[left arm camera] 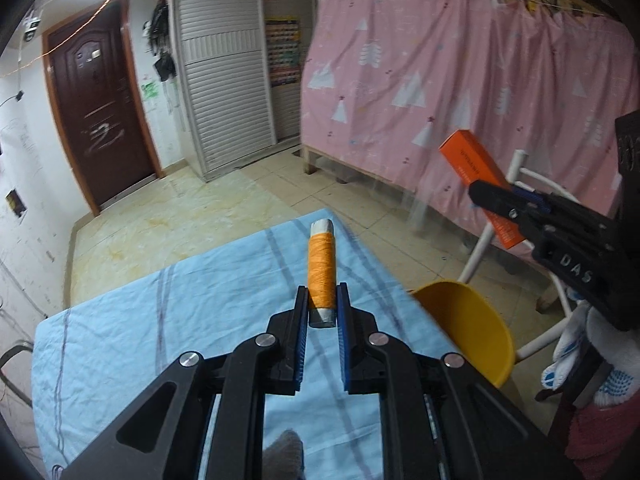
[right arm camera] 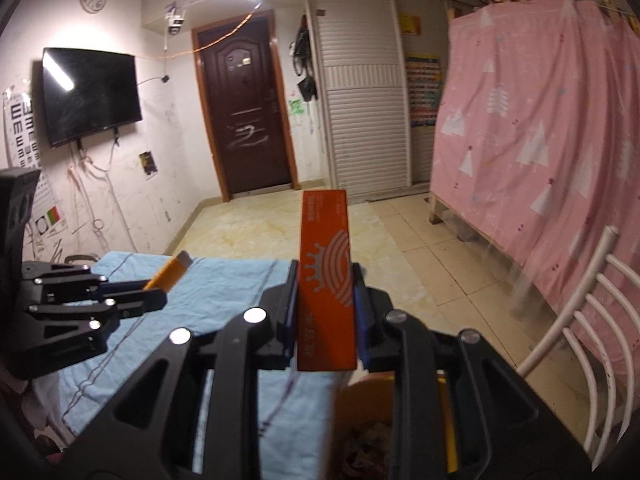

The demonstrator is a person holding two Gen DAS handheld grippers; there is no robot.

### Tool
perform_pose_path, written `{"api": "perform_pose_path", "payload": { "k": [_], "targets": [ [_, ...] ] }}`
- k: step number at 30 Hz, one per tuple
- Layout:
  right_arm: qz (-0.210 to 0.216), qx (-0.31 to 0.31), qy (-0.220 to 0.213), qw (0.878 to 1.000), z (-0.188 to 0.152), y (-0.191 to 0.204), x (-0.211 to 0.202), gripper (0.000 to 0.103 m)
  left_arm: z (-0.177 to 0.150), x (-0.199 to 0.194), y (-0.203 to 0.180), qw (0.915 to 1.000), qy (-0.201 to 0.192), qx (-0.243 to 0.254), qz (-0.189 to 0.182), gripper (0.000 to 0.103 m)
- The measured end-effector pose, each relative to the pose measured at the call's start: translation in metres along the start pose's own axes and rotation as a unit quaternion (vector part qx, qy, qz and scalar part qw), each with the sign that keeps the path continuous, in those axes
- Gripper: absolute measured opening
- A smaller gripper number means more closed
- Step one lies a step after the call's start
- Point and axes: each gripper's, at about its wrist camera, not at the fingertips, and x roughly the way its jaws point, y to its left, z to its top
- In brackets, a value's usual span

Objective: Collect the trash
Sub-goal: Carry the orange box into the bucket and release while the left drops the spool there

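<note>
Transport phase of trash collection, both tools loaded. Left tool is clenched on a spool of orange thread, gripped near its lower end so that most of the spool projects forward over the blue-sheeted worktop. Right tool grasps a flat orange carton by its long edges, the carton standing upright between the pads and clear of the worktop. A yellow bin sits just beside the worktop's right edge, near a white chair; in the right wrist view its rim lies directly below the carton, with crumpled material apparently inside.

Judged step: carry each item over the bin mouth and let go. Good practice is to bring one tool at a time above the opening, keeping them apart to avoid a clash. The carton should be tipped end-down so it slides in rather than bridging the rim. The spool will roll, so release it low and well inside.
</note>
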Motion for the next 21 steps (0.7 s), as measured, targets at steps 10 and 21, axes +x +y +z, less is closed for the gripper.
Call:
{"api": "perform_pose_path", "payload": {
  "k": [10, 21],
  "targets": [
    [-0.035, 0.051, 0.010, 0.998, -0.036, -0.066, -0.016, 0.022, 0.009, 0.021, -0.087, 0.9955, -0.022, 0.036, -0.085, 0.005],
    [-0.043, 0.097, 0.027, 0.994, -0.061, -0.093, -0.009, 0.069, 0.012, 0.045, -0.110, 0.9913, -0.024, 0.037, -0.124, 0.005]
  ]
}}
